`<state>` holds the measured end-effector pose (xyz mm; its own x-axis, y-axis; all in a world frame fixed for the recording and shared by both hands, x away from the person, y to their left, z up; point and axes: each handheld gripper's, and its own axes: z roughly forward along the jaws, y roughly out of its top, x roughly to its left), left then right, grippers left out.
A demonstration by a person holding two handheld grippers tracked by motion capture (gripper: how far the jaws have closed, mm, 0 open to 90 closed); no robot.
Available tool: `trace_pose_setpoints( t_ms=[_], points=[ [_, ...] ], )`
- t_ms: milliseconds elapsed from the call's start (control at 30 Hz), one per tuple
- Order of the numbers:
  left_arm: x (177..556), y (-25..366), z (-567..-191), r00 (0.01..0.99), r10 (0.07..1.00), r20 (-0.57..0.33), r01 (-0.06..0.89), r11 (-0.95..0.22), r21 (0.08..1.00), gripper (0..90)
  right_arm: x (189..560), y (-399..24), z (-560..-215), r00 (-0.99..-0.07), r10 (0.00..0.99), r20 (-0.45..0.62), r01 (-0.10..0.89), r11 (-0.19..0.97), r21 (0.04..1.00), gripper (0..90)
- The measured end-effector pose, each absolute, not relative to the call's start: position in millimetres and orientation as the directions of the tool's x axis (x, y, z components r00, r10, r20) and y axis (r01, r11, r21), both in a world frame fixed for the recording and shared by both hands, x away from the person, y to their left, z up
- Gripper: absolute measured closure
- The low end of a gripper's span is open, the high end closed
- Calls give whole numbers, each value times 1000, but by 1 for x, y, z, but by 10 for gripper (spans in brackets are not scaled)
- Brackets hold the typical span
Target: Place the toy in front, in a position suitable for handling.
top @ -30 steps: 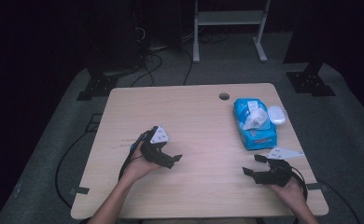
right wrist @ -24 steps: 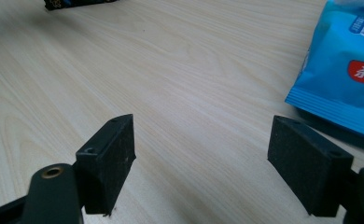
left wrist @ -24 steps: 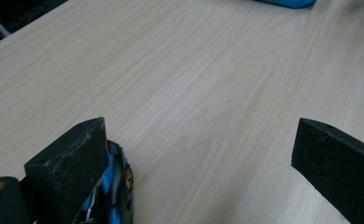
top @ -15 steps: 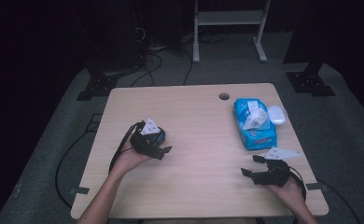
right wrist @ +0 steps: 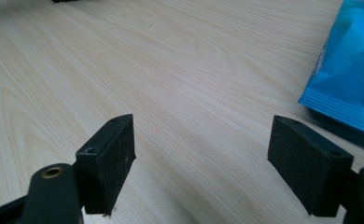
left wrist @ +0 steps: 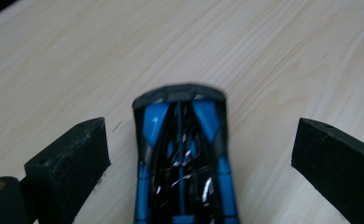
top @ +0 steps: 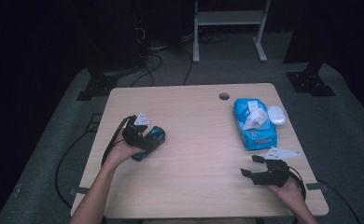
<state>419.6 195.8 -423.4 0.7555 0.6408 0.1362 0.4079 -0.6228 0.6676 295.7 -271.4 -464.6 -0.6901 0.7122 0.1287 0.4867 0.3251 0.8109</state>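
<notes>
My left gripper [left wrist: 199,154] is spread wide around a blue-and-black toy car [left wrist: 182,158] at the table's [top: 194,112] left side, neither jaw touching it. My right gripper [right wrist: 201,154] is spread too, nothing between its jaws, low over bare wood near the front right corner. Blue wipes pack [top: 254,122] lies just beyond it, a white lid [top: 277,115] beside the pack.
</notes>
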Motion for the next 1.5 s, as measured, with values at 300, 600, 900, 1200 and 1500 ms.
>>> trace_pose_setpoints(
  t_ms=[300, 600, 900, 1200, 1500],
  points=[
    [427, 202, -447, 746, 652, 130, 458, -646, 611, 34, 295, -272, -464, -690, 712, 129, 486, 324, 812, 220],
    [429, 203, -456, 756, 646, 105, 473, -650, 594, 66, 295, -272, -464, -694, 708, 129, 485, 328, 811, 220],
    [432, 208, -461, 764, 642, 61, 499, -650, 573, 167, 295, -271, -465, -700, 701, 133, 488, 334, 807, 220],
    [433, 211, -462, 777, 629, 21, 507, -645, 572, 224, 295, -269, -466, -706, 695, 132, 487, 342, 804, 220],
    [432, 210, -458, 788, 614, 50, 491, -675, 552, 245, 296, -269, -467, -707, 694, 134, 488, 343, 803, 220]
  ],
)
